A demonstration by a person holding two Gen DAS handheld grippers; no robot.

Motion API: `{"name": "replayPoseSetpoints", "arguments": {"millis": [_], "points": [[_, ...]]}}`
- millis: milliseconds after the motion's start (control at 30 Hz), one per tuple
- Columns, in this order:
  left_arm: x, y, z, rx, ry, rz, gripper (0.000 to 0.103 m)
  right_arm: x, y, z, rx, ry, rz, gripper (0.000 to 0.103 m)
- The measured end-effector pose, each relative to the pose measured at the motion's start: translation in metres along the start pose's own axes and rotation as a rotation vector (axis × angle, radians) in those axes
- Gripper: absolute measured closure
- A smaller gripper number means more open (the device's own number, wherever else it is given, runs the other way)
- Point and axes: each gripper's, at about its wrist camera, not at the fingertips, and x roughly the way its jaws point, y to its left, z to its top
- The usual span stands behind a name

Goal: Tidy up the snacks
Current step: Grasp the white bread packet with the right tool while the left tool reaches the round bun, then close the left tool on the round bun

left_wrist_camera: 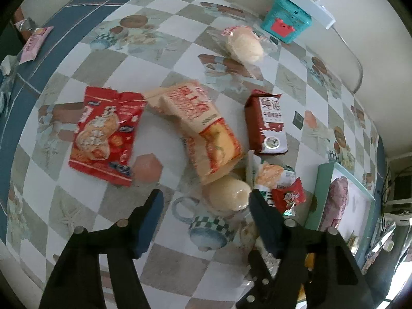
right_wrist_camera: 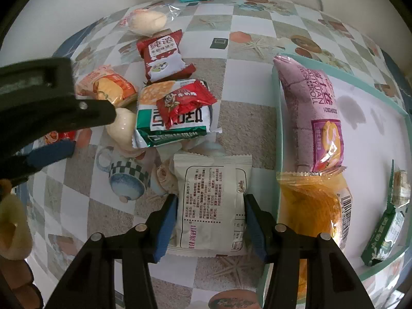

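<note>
The right tongs [right_wrist_camera: 211, 215] point steeply down at the checked tabletop [right_wrist_camera: 247, 118], their blue pads clamped on the two side edges of a white snack packet [right_wrist_camera: 211, 200] lying print side up just beside the teal tray [right_wrist_camera: 279, 118]. In the tray lie a purple roll pack [right_wrist_camera: 311, 108], an orange packet [right_wrist_camera: 314, 206] and a green packet [right_wrist_camera: 383, 234], the last cut off by the edge of the view. The left tongs [left_wrist_camera: 206, 206], also aimed down, stand apart with nothing between their pads, hovering over a pale round bun [left_wrist_camera: 228, 193] in clear wrap. Beyond it lie a tan cake pack [left_wrist_camera: 206, 126], a red cracker bag [left_wrist_camera: 105, 134], a dark red biscuit packet [left_wrist_camera: 267, 126] and a second bun [left_wrist_camera: 244, 43]. The left view is slightly blurred. A small red candy packet [right_wrist_camera: 182, 103] rests on a green-and-white packet [right_wrist_camera: 175, 118].
</note>
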Motion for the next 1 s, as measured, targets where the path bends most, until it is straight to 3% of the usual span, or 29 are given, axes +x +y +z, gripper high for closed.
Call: {"name": "replayPoseSetpoints", "arguments": {"millis": [167,367,600,800,1000], "points": [[0.013,-0.014,0.0,0.011,-0.001,-0.005,0.041,-0.002,0.001,-0.002,-0.004,-0.001,0.005,0.048],[0.021,-0.011,0.002,-0.008,0.023,0.025,0.07,-0.003,-0.001,-0.004,-0.006,-0.001,0.013,0.048],[0.017,0.012,0.004,-0.035,0.055,0.046,0.07,-0.005,-0.001,-0.003,-0.007,-0.001,0.011,0.048],[0.026,0.002,0.006,-0.005,0.047,0.095,0.07,-0.008,0.002,-0.004,0.001,-0.003,0.0,0.049],[0.015,0.008,0.004,-0.02,0.046,0.08,0.07,-0.03,-0.002,0.002,0.02,-0.063,0.016,0.049]]}}
